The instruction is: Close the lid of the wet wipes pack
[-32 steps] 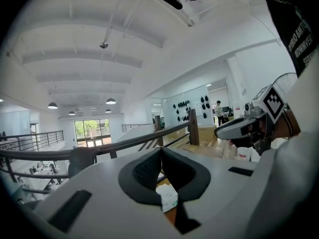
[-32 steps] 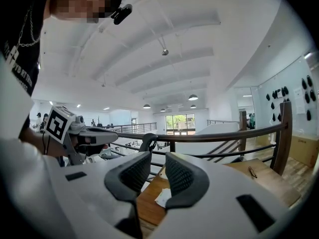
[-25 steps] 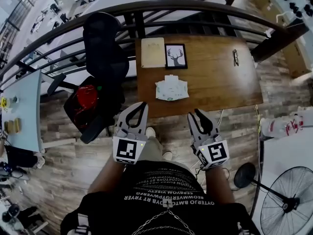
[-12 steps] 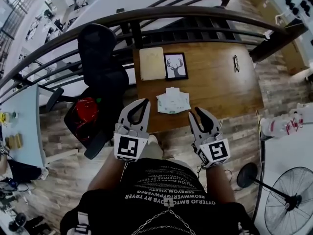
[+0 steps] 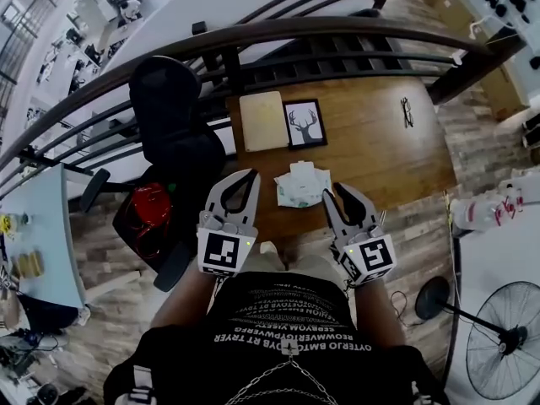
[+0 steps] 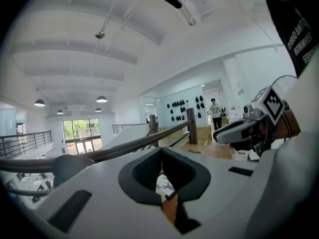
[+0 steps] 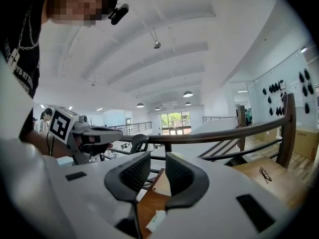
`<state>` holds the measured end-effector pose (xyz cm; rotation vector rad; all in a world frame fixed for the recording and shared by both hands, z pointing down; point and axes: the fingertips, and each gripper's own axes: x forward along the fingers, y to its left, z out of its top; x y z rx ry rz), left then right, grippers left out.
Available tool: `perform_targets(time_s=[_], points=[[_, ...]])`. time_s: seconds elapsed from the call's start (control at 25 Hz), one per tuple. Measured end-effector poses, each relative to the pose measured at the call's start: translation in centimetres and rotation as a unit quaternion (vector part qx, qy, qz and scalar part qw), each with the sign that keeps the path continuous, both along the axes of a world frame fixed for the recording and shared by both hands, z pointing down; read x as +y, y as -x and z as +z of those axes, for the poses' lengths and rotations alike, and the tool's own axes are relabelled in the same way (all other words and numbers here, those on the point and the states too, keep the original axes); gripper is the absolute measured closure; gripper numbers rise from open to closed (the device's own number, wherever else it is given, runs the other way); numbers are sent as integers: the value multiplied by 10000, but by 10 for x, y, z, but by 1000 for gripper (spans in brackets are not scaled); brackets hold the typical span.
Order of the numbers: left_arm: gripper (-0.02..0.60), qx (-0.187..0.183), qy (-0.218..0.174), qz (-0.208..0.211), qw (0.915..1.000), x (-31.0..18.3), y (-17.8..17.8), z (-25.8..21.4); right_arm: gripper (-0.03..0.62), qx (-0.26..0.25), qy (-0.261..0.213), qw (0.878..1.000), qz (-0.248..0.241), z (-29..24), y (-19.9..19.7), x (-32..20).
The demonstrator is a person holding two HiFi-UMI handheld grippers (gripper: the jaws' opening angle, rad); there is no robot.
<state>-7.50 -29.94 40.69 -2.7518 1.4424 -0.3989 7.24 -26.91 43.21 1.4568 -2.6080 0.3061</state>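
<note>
The wet wipes pack (image 5: 302, 185), white with green print, lies near the front edge of the wooden table (image 5: 380, 146). It shows small and low in the right gripper view (image 7: 155, 221). I cannot tell how its lid stands. My left gripper (image 5: 245, 177) hovers just left of the pack, at the table's front edge. Its tips meet (image 6: 161, 151) with nothing between them. My right gripper (image 5: 346, 191) is just right of the pack. It stands open, with an empty gap between the pads (image 7: 158, 158). Neither gripper touches the pack.
On the table behind the pack lie a cream board (image 5: 263, 121), a framed deer picture (image 5: 304, 123) and a pair of glasses (image 5: 407, 110). A dark railing (image 5: 278, 25) runs behind the table. At left stand a black chair (image 5: 173, 116) and a red object (image 5: 145, 209). A fan (image 5: 498, 344) is at right.
Both grippers have moved forward to the table's front edge. They were short of the table before and now flank the pack. The jaws look the same.
</note>
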Motion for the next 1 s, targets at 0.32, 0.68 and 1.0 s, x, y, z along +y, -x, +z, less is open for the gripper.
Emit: perform_targets(time_s=[0.32,0.68,1.0], points=[[554,-62,158,63,9998,-7,-4,13,490,-12,276,9996,48,20,-8,-6],[554,-153,363,-86,9992,-24,-22,36,487,-58,677,9974,-232,57,-25,-32],[554,-150,586,-150,9981,-37,-44,61,487,99,1027,9934,-509,101,-37,-52]])
